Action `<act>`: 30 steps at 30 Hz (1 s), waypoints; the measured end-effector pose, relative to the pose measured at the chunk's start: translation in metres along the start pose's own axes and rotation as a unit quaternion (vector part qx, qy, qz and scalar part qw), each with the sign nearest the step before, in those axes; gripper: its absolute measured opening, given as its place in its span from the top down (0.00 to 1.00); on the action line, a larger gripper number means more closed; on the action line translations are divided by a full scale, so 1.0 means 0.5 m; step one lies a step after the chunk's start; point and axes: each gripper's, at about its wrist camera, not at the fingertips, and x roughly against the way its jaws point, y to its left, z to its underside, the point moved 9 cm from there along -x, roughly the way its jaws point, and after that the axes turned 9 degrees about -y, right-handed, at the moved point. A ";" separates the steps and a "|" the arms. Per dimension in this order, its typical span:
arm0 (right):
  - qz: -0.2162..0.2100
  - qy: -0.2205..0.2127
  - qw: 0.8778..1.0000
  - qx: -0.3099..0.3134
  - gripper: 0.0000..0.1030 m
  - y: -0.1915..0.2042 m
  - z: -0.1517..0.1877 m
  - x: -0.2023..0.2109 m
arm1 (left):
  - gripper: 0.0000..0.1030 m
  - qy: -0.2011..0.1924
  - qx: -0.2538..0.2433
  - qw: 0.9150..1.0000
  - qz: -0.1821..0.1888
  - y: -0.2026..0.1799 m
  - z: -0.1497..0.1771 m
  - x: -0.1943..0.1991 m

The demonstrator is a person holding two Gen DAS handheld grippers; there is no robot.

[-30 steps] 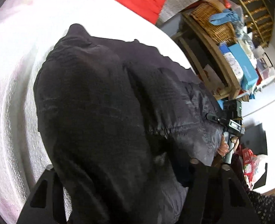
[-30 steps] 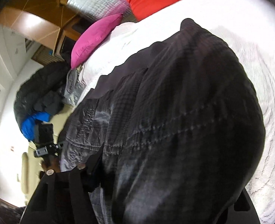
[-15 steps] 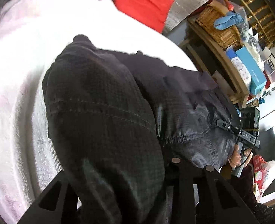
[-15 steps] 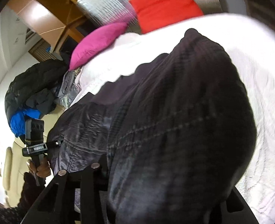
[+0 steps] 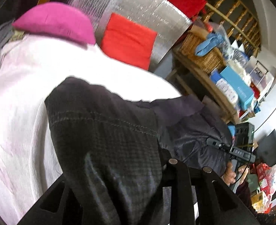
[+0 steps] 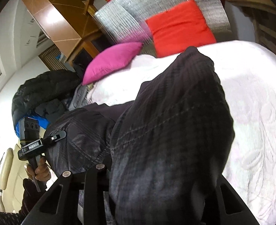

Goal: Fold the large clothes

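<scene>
Two grippers have hold of one dark jacket (image 5: 104, 131), and that is about all the folding done so far. On your left, the left gripper (image 5: 119, 202) has just been closing, and its black fingers (image 5: 177, 183) now pinch a thick bunch of the jacket's near edge; the cloth fills the gap between them and spills forward over the white bedspread (image 5: 21, 112). Ahead of it the far part of the jacket drapes on the bed, with its end short of the pink cushion (image 5: 57, 22) and the red cushion (image 5: 128, 41) at the head of the bed.

Moving right, the middle of the jacket sags between your hands as a shiny, crumpled stretch. On your right, the right gripper (image 6: 147, 196) has likewise just been closing and is clamped on its own bunch of the near edge, with fabric heaped between its fingers (image 6: 94, 180). From there you can see the left-hand tool biting the other side of the jacket.

I judge you are early in a fold: both sides of the near edge are gripped and raised off the bed, but no layer lies over another yet. Left to do, as I read it: carry the held edge over the far part, lay it flat, release, then smooth and fold again. How many folds remain I cannot tell.
</scene>
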 end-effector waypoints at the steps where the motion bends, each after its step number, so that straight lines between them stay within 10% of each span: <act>1: -0.003 -0.004 1.000 0.000 0.61 0.007 -0.005 0.000 | 0.74 -0.006 -0.003 1.000 0.001 -0.002 -0.007 0.006; 9: -0.006 -0.029 1.000 0.007 0.62 0.029 -0.023 0.012 | 0.74 -0.032 -0.037 0.999 -0.008 -0.006 -0.022 0.022; 14: 0.025 0.014 0.999 -0.029 0.62 -0.052 0.015 -0.020 | 0.73 0.037 -0.002 0.997 -0.071 0.091 0.036 -0.028; 20: 0.047 0.062 0.992 -0.104 0.59 -0.159 0.061 -0.040 | 0.41 0.138 0.050 0.978 -0.148 0.212 0.125 -0.061; 30: 0.077 0.096 0.982 -0.144 0.33 -0.225 0.120 -0.074 | 0.17 0.146 0.060 0.971 -0.179 0.269 0.159 -0.074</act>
